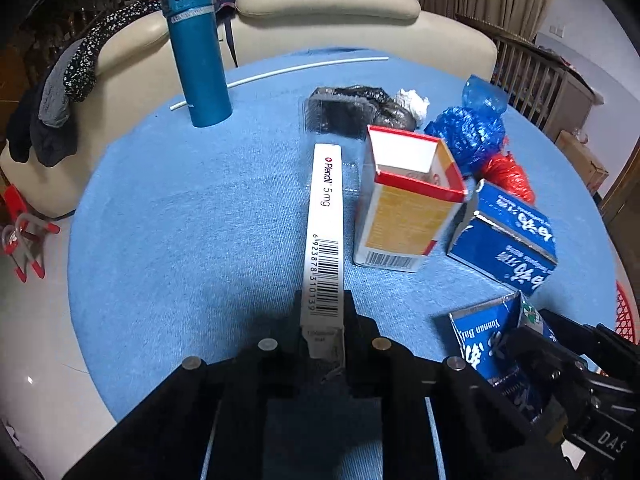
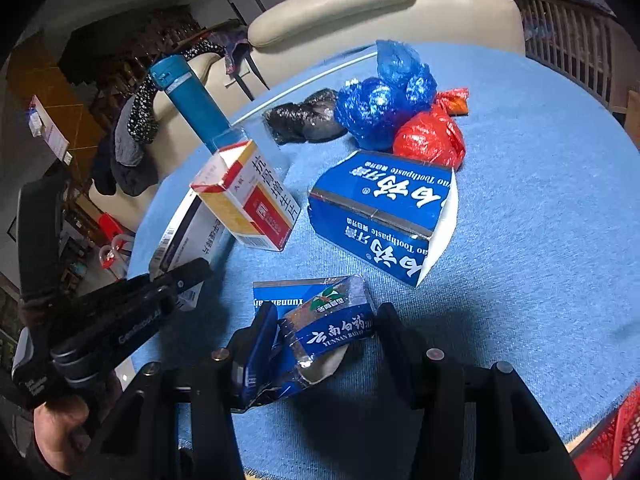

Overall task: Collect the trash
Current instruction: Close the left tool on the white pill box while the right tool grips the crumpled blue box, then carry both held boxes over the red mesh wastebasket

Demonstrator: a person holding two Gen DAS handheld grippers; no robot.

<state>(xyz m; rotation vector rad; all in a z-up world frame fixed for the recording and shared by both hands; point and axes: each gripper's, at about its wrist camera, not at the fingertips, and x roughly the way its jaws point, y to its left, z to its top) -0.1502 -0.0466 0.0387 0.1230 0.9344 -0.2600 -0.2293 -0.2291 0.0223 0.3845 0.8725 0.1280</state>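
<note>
In the left wrist view, the left gripper (image 1: 322, 332) has its jaws pinched on the near end of the slim white medicine box (image 1: 324, 224), which stands on edge on the blue bench (image 1: 180, 220); light, stiff card, best held by its narrow faces. In the right wrist view, the right gripper (image 2: 326, 344) clamps a crumpled blue toothpaste carton (image 2: 320, 328), soft, light and likely to crush.

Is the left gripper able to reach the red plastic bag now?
Probably not: the left gripper is shut on the white Plendil box, and the yellow carton stands before the red plastic bag.
</note>
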